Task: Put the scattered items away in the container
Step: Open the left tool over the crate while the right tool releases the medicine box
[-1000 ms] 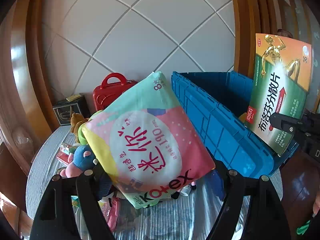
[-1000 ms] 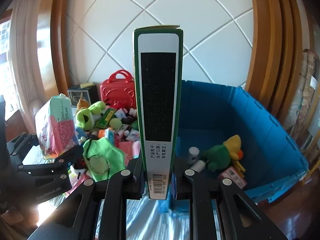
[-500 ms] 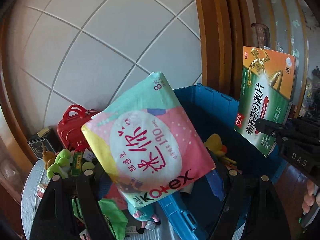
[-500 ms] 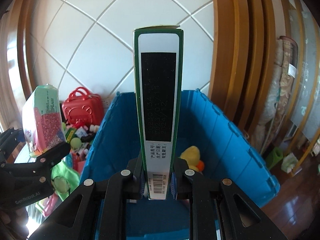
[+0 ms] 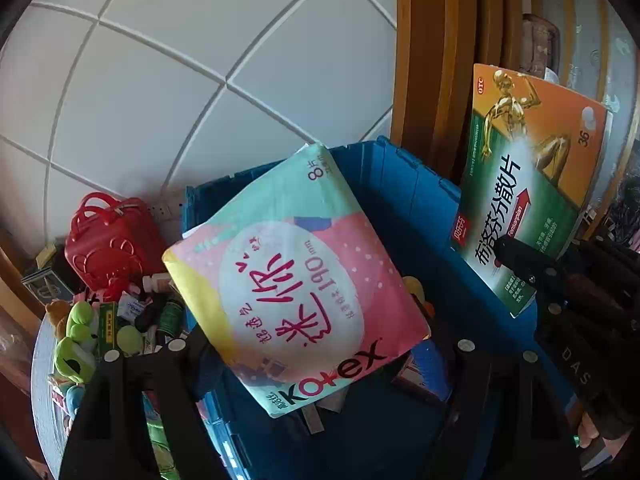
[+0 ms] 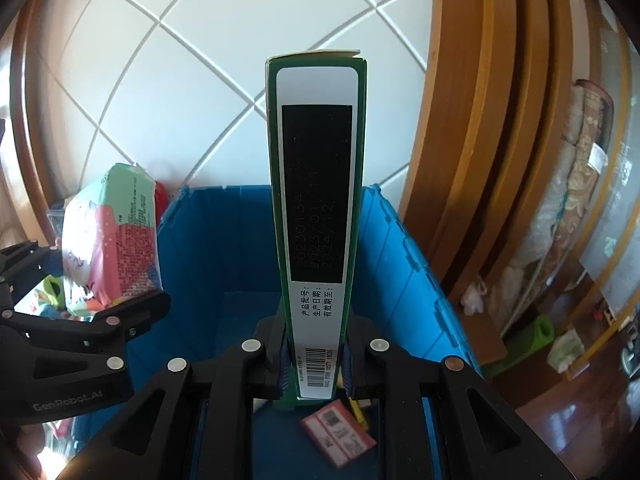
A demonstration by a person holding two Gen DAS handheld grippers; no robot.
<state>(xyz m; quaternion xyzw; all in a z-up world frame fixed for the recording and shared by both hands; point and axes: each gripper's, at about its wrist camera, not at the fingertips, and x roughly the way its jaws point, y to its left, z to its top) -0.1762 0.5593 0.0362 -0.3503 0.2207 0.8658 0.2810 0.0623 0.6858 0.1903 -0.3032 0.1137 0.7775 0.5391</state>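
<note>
My left gripper point(image 5: 320, 360) is shut on a soft pink, teal and yellow Kotex pack point(image 5: 296, 280), which hangs over the left part of the blue crate point(image 5: 416, 208). In the right wrist view the same pack point(image 6: 112, 240) shows at the left, above the black left gripper point(image 6: 120, 308). My right gripper point(image 6: 316, 360) is shut on a flat green and orange medicine box point(image 6: 316, 200), held upright and edge-on above the blue crate point(image 6: 224, 248). From the left wrist view the box's printed face point(image 5: 532, 184) shows at the right, over the crate's right wall.
A small red-pink box point(image 6: 336, 432) and a yellow plush point(image 5: 412, 284) lie in the crate. Left of it, a red toy suitcase point(image 5: 108, 244), green plush point(image 5: 80, 336) and several small items crowd the round grey table point(image 5: 44, 380). Wooden frame point(image 6: 472, 160) stands at right.
Both grippers have swung to the right with their loads, from beside the toy pile to above the crate. The pile has slid to the left edge of both views.
</note>
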